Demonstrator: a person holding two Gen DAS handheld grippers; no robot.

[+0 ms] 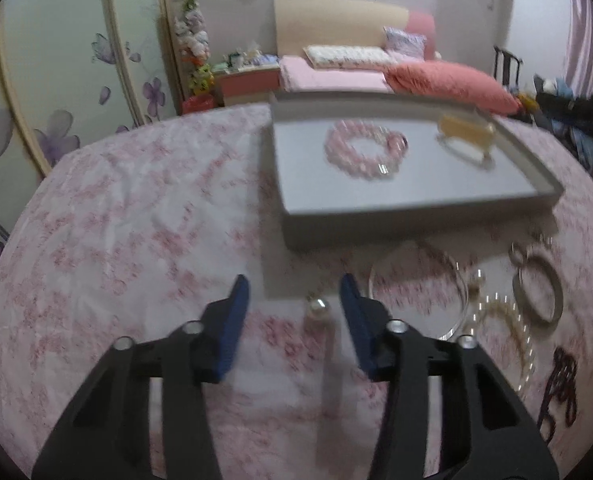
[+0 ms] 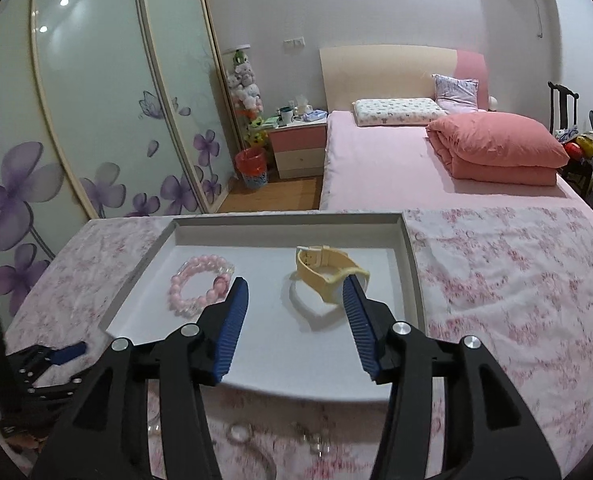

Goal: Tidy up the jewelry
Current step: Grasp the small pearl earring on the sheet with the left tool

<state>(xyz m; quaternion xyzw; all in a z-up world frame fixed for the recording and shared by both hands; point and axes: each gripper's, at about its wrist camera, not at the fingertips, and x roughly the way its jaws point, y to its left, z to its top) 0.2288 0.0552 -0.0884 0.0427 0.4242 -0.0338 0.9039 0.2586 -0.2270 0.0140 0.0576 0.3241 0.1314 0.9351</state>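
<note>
My two hand-held grippers over the jewelry

Left hand-held gripper apart around maybe a pearl earring; right hand-held gripper apart, empty, above the tray.

place: home bedroom — bed | wardrobe | nightstand

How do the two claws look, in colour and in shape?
Both look the same. The left claw and the right claw have black angular link arms with round silver pins, and two narrow blue ribbed fingers. No cables, markings or sleeves are visible.
</note>
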